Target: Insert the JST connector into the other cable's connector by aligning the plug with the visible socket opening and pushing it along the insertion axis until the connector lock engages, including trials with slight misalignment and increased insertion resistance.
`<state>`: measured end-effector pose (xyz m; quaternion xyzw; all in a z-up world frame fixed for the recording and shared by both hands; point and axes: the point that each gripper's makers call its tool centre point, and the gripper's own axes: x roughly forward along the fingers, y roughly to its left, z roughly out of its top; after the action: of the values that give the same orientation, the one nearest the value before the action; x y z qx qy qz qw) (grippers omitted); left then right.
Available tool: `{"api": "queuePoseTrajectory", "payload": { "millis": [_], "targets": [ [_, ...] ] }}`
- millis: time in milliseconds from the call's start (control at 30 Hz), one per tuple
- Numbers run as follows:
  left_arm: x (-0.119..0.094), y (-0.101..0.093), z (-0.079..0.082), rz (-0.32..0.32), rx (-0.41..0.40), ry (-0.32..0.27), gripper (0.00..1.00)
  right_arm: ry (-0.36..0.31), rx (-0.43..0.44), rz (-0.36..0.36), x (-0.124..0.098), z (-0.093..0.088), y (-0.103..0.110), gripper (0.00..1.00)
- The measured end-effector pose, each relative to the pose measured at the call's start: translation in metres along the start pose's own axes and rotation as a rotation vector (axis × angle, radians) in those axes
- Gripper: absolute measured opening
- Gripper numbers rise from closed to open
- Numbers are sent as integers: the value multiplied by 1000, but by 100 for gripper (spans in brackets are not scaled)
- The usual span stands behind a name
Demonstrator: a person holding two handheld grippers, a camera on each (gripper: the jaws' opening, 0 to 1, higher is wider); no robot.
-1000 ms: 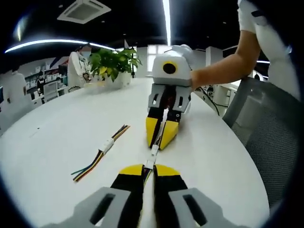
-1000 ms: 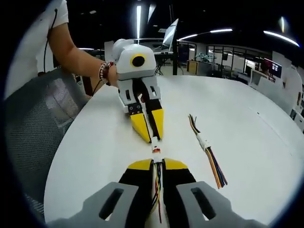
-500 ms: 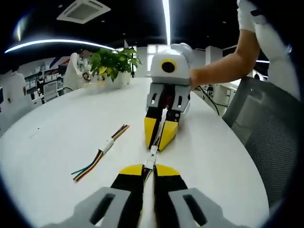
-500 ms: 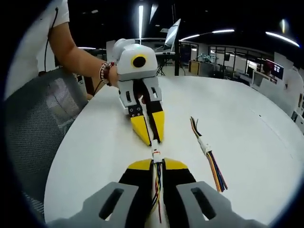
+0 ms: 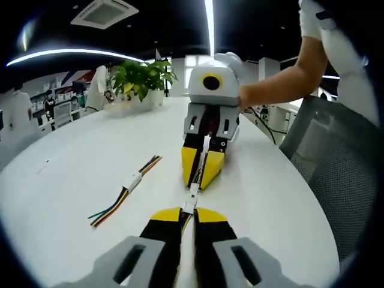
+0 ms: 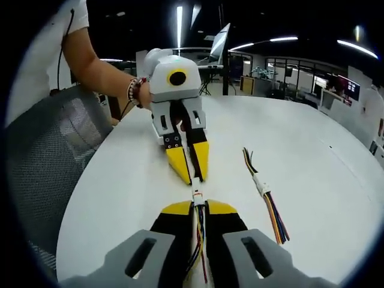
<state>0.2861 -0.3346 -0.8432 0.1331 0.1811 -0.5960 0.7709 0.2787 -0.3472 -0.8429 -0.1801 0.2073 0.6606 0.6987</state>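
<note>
In the left gripper view my left gripper [image 5: 187, 211] is shut on a cable whose white JST connector [image 5: 192, 195] sticks out past its yellow tips. My right gripper [image 5: 201, 182] faces it tip to tip, shut on the other cable. In the right gripper view the right gripper [image 6: 199, 206] pinches multicoloured wires [image 6: 198, 240], and a white connector [image 6: 197, 195] sits just ahead of its tips. It reaches the tips of the left gripper [image 6: 193, 178]. The two connectors meet in the short gap; whether they are latched cannot be told.
A spare cable with a white connector [image 5: 131, 185] [image 6: 263, 189] lies loose on the white table [image 5: 66, 156] [image 6: 336, 144], to the side of the grippers. A grey mesh chair [image 5: 336, 174] [image 6: 42, 168] stands at the table edge. A potted plant [image 5: 141, 81] stands at the far end.
The two grippers have drawn a little closer along their common line, and the small gap between the two white connectors has closed.
</note>
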Motion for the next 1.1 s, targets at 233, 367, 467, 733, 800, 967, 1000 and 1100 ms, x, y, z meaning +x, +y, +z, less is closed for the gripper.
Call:
{"api": "queuePoseTrajectory", "payload": {
  "millis": [233, 367, 467, 733, 800, 967, 1000, 1100],
  "targets": [
    [-2, -2, 0, -5, -16, -10, 1, -27, 21, 7, 0, 2, 3, 4],
    [-4, -2, 0, -5, -36, -21, 1, -49, 44, 3, 0, 2, 3, 4],
    [-5, -1, 0, -7, -62, -34, 1, -74, 65, -1, -1, 4, 3, 4],
    [-8, 1, -2, -18, -130, -62, 1, -202, 207, -9, 0, 5, 1, 4],
    [-8, 2, -2, -17, -143, -69, 1, -215, 222, -10, 1, 4, 1, 4],
    [-7, 1, -2, -22, -136, -74, 1, -215, 200, 11, 5, 7, 5, 4],
    [-7, 1, -2, -25, -133, -73, 1, -213, 192, 15, 6, 8, 6, 4],
    [-7, -2, -2, -33, -106, -63, 1, -195, 162, 26, 9, 8, 9, 4]
  ]
}}
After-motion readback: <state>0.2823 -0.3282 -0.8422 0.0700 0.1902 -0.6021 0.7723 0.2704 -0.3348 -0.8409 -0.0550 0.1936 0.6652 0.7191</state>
